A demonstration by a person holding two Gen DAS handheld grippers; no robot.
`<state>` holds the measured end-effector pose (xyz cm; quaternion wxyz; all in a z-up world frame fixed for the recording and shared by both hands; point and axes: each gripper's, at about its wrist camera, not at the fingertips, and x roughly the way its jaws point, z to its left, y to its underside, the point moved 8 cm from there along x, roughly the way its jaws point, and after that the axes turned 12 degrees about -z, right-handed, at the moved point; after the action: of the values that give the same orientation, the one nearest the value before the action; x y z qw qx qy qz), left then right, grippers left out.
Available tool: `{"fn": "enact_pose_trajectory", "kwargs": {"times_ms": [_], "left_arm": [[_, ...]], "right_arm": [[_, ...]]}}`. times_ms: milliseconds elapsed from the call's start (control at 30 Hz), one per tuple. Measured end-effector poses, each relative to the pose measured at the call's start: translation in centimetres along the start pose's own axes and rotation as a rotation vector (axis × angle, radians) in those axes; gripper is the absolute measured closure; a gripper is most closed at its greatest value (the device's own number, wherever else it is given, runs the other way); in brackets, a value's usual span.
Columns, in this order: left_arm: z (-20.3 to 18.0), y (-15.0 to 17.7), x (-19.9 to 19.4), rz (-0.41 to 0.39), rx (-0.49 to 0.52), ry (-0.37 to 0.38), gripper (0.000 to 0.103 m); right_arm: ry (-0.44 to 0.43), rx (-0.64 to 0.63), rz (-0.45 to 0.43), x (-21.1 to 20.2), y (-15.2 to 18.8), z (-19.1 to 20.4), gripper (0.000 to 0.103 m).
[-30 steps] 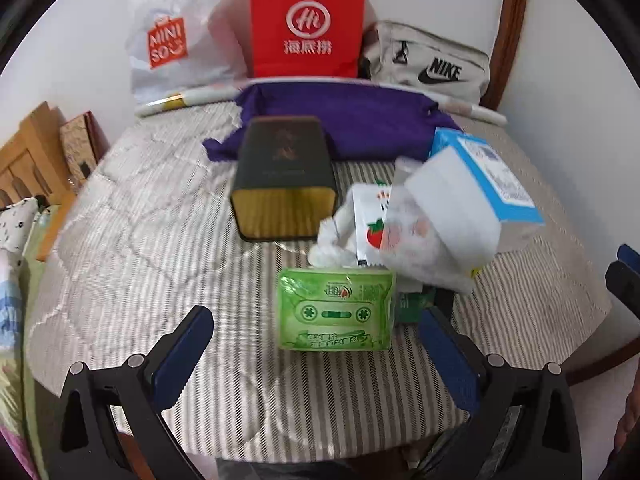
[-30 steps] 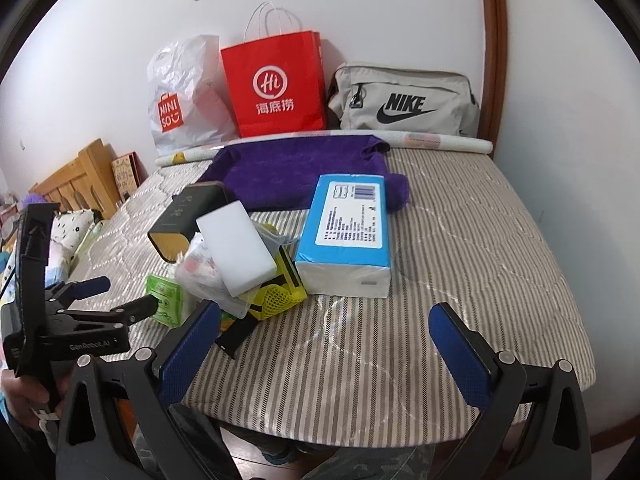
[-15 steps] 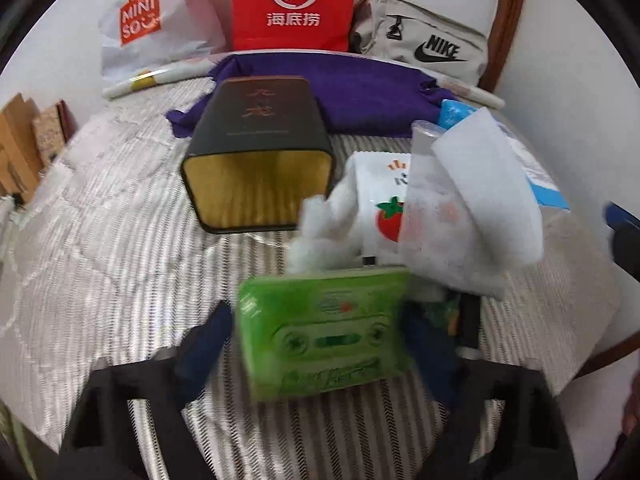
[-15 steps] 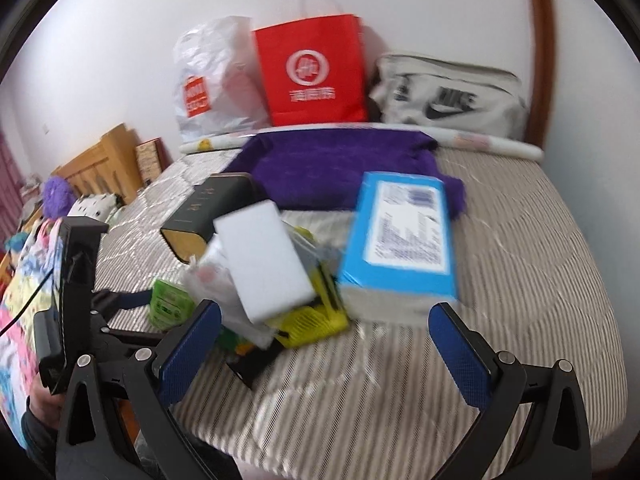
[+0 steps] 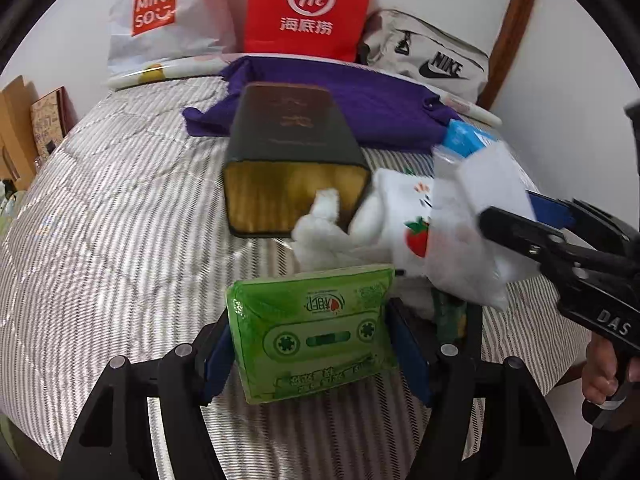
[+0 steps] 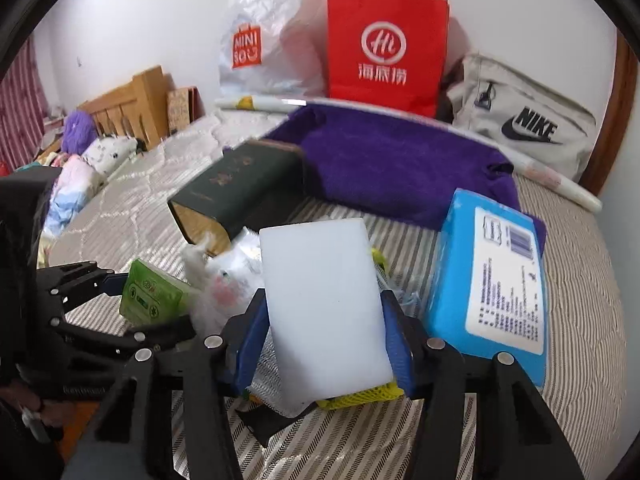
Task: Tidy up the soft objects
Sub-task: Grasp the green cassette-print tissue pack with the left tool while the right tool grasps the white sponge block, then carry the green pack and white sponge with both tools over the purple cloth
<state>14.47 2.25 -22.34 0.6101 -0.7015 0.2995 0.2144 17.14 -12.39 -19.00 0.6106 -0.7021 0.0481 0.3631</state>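
Room: a bedroom; a striped quilted bed (image 5: 120, 240) carries the clutter, with a red paper bag (image 5: 310, 8), a white Miniso bag (image 5: 160, 12) and a grey Nike bag (image 5: 432, 60) against the wall behind a purple towel (image 5: 360, 96).
Left tongs (image 5: 312, 344): the jaws are closing, with the green tissue pack (image 5: 316, 332) between them; the blue pads sit at both short ends and appear to touch it.
Right tongs (image 6: 324, 332): the jaws are closing around the white sponge block (image 6: 326, 308), pads at both long edges.
Tissue pack, place and axis: at the near edge of the heap, standing on a long edge, cassette print facing the left camera and leaning back; long axis runs side to side across the jaws.
Sponge, place and axis: propped on a yellow mesh item (image 6: 360, 392) beside the blue tissue box (image 6: 496, 280); long axis points away from the right camera, far end raised.
Doing it well: I judge both grips should settle gently, since the foam and the soft pack squash; lift straight up, so the white plush toy (image 5: 380, 224) and the dark tin (image 5: 292, 160) are not dragged.
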Motion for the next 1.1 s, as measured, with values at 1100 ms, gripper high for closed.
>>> {"fn": "enact_pose_trajectory", "kwargs": {"times_ms": [1100], "left_arm": [[2.3,0.4,0.6,0.061,0.010,-0.111,0.034]], "right_arm": [[0.193,0.170,0.154,-4.9,10.8,-9.0,0.052]]}}
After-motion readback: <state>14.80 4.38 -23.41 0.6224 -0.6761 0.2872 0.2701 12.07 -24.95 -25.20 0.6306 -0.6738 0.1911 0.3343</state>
